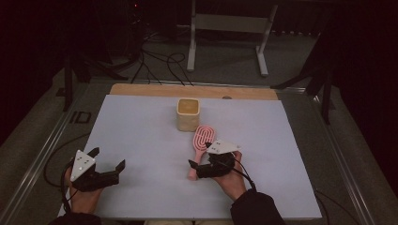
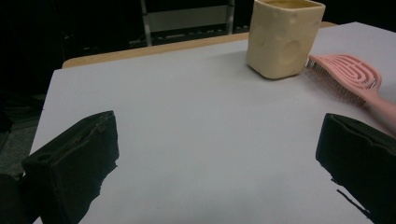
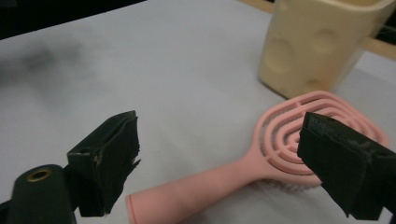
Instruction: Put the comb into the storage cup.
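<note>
A pink hairbrush [image 1: 200, 142] lies on the pale table cover [image 1: 141, 140], its vented head toward a cream square cup [image 1: 188, 114] just behind it. In the right gripper view the hairbrush [image 3: 261, 163] lies between the jaws, handle pointing near, with the cup [image 3: 317, 44] at upper right. My right gripper [image 1: 199, 155] is open over the brush handle, not gripping it. My left gripper [image 1: 109, 158] rests open at the front left, nothing between its jaws. The left gripper view shows the cup [image 2: 284, 37] and hairbrush [image 2: 348, 77] far off at right.
A wooden strip [image 1: 192, 90] runs along the table's far edge. Beyond it stand a white frame [image 1: 227, 28] and loose cables [image 1: 159, 65] on the floor. Metal rails [image 1: 42, 154] flank the table.
</note>
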Tool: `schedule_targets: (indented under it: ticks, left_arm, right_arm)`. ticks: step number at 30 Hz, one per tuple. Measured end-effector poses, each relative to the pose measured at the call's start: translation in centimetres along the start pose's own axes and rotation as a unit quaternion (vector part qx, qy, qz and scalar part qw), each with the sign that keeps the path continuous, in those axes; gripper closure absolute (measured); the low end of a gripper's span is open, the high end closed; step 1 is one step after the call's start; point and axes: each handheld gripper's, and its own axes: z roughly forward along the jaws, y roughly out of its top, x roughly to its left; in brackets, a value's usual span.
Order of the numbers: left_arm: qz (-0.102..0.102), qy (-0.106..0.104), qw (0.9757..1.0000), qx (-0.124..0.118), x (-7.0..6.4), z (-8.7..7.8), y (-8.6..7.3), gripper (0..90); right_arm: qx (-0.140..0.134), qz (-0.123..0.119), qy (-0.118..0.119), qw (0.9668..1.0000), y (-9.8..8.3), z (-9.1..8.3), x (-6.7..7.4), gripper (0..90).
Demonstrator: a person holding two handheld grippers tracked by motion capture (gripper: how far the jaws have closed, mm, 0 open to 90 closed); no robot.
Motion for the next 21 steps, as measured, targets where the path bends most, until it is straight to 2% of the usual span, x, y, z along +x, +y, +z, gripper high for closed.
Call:
schedule_targets:
  ticks: [7,12,16,21]
  left_arm:
    - [0.001,-0.001,1.0,0.002,0.0,0.1,0.0,0.1]
    - [0.0,-0.002,1.0,0.001,0.0,0.1,0.0,0.1]
    - [0.0,-0.002,1.0,0.002,0.0,0.1,-0.1,0.1]
    - [-0.001,-0.001,1.0,0.002,0.1,0.1,-0.1,0.1]
  right_arm:
    - [0.02,0.003,0.018,0.9996,0.0,1.8,0.3,17.1]
    - [0.037,0.001,0.026,0.999,0.1,3.3,0.5,29.6]
    - [0.062,0.012,0.023,0.9978,-0.1,4.7,0.4,45.7]
    - [0.094,0.025,0.015,0.9952,-0.7,6.1,-0.3,74.9]
